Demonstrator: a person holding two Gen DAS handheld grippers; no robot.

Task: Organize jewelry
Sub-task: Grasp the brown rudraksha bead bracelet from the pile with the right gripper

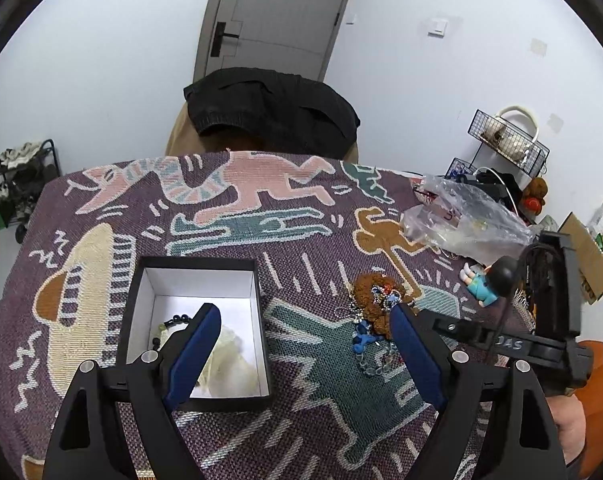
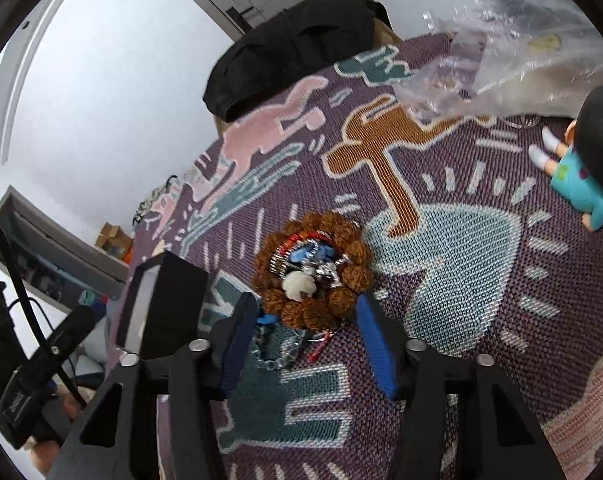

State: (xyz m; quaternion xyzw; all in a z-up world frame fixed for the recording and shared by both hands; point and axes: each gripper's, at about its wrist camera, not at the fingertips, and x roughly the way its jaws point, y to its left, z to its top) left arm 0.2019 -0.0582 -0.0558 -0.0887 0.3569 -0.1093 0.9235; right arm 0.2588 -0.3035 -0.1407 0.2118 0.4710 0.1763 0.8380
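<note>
We held the left gripper released, its jaws wide apart over the patterned cloth on the surface, one blue finger above the open black box holding beads. Our right gripper was released too, jaws either side of the brown bead bracelet lying on the cloth amid a heap of chains and charms, not pressing it.

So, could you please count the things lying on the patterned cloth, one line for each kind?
Box, black, open, white inside: 1
Brown bead bracelet: 1
Doll figure in a blue dress: 1
Clear plastic bag: 1
Small blue charm on a chain: 1
Total: 5
The box already holds some beads, too hidden to count.
</note>
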